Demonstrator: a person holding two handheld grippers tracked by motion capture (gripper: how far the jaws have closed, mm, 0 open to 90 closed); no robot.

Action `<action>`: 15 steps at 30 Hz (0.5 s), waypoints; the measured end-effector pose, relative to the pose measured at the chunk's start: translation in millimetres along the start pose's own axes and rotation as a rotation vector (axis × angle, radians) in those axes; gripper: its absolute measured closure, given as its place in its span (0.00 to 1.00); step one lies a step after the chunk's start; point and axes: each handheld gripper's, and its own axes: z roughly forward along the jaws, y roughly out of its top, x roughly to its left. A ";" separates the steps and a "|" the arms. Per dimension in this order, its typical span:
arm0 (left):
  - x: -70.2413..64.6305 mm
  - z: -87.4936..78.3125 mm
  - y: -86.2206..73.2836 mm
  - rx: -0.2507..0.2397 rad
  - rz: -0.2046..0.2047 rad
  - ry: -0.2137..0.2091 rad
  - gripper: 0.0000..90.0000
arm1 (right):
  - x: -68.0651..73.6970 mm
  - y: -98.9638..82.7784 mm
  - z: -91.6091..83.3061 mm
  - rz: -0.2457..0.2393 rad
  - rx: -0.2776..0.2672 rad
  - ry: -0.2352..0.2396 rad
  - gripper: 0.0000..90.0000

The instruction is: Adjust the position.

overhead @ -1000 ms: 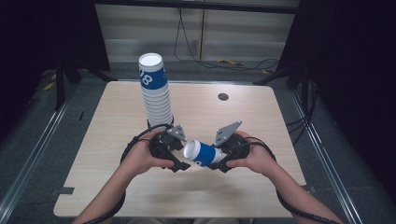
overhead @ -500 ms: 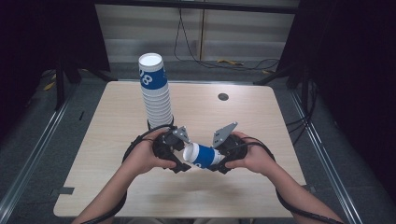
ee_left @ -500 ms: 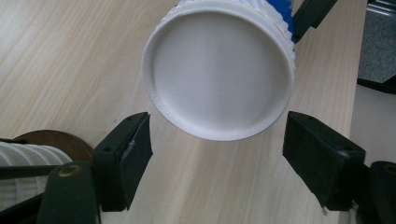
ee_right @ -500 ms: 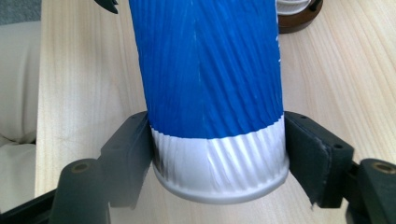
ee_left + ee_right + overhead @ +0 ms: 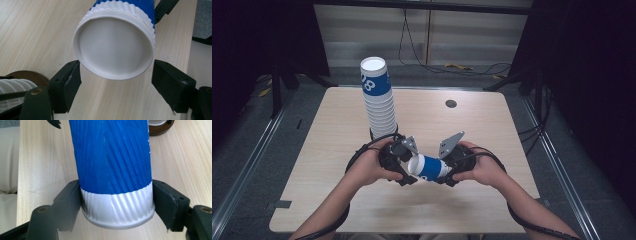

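A blue-and-white ribbed paper cup (image 5: 428,167) lies level between my two grippers, just above the wooden table (image 5: 492,130). My right gripper (image 5: 443,172) is shut on its white end (image 5: 115,207), a pad pressing each side. These jaws have just eased open slightly, and the cup is still between them. In the left gripper view the cup's closed white end (image 5: 115,47) faces the camera. My left gripper (image 5: 116,72) is open around it. One pad sits at the rim and the other stands clear of it. A tall stack of the same cups (image 5: 378,97) rises behind the left hand.
The stack stands on a dark round base (image 5: 27,75), close behind the left gripper. A small dark disc (image 5: 451,103) lies near the table's far edge. Bare wood stretches to the left, right and front of the hands. Dark floor and cables surround the table.
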 end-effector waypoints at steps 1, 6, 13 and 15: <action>-0.1 0.4 0.1 0.001 0.001 -0.001 0.26 | -0.3 0.2 0.4 -0.006 0.002 -0.001 0.30; -0.5 0.8 0.6 0.002 -0.004 -0.002 0.26 | 0.4 1.7 0.1 -0.014 0.013 -0.001 0.30; -1.8 2.3 2.7 0.014 0.006 0.000 0.26 | 1.1 2.6 0.5 -0.028 0.019 -0.007 0.30; -1.9 2.6 3.3 0.015 0.006 -0.001 0.26 | 1.2 2.6 0.9 -0.026 0.018 0.000 0.30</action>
